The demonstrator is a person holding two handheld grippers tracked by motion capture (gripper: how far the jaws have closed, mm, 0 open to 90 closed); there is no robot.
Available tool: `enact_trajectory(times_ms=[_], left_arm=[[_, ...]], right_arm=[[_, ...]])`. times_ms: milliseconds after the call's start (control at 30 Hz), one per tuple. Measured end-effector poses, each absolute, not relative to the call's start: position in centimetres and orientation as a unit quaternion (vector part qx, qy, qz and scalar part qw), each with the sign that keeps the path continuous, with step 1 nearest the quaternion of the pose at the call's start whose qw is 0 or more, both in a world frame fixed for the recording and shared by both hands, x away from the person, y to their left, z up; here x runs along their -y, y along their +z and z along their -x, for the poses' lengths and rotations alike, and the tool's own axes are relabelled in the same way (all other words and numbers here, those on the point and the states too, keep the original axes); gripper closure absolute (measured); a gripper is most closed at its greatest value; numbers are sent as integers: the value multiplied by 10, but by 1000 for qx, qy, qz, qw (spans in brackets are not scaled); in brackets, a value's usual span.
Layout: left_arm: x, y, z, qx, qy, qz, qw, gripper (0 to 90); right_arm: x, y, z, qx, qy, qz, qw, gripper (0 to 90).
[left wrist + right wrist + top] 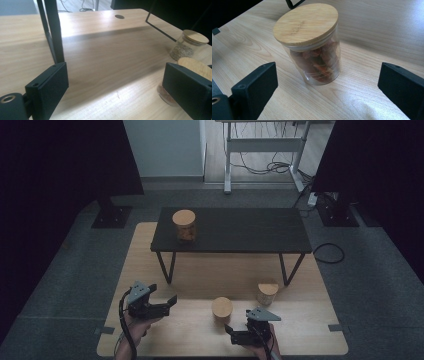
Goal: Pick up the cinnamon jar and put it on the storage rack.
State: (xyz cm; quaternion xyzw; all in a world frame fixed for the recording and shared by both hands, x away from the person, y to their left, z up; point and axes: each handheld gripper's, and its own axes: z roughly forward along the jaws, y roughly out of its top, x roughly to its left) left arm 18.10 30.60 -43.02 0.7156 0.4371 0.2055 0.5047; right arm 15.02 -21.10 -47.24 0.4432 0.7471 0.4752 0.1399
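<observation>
Down at the near edge of the light wooden bench (150,265), the person holds a claw in each hand. The left claw (172,301) hangs over the near left part of the bench, its jaws pointing across toward the middle. They stand wide apart with bare wood between them, and nothing is gripped. In the left gripper view the left claw (115,82) looks low along the wood, with a black leg of the small black table (235,230) rising just beyond its left jaw.

The right claw (229,330) sits near the near edge, right of the middle, and points toward the nearest jar (221,311). Its jaws too are wide open and empty. This jar, glass with a round bamboo lid, stands upright on the bench just in front of the right claw, apart from it. In the right gripper view the nearest jar (313,47) stands between and beyond the two black jaws, touched by neither, and holds reddish-brown pieces.

A second jar (267,292) with the same kind of lid stands farther right, near the right-hand legs of the black table. In the left gripper view the second jar (188,45) holds pale grains. A third jar (184,225) stands on the black table near its left end, with orange-brown contents. The black table stands on the far half of the bench.
</observation>
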Motion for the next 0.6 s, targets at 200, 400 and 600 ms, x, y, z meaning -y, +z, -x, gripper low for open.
enact_trajectory(times_ms=[200,400,600], left_arm=[[-307,-437,-183,-444,197,-719,496,67],[-311,-443,-183,-456,189,-716,494,68],[-308,-446,-185,-458,189,-721,484,70]], right_arm=[[213,-475,-151,-749,484,-432,134,17],[213,-476,-152,-750,486,-430,131,17],[211,-477,-152,-755,481,-426,131,17]])
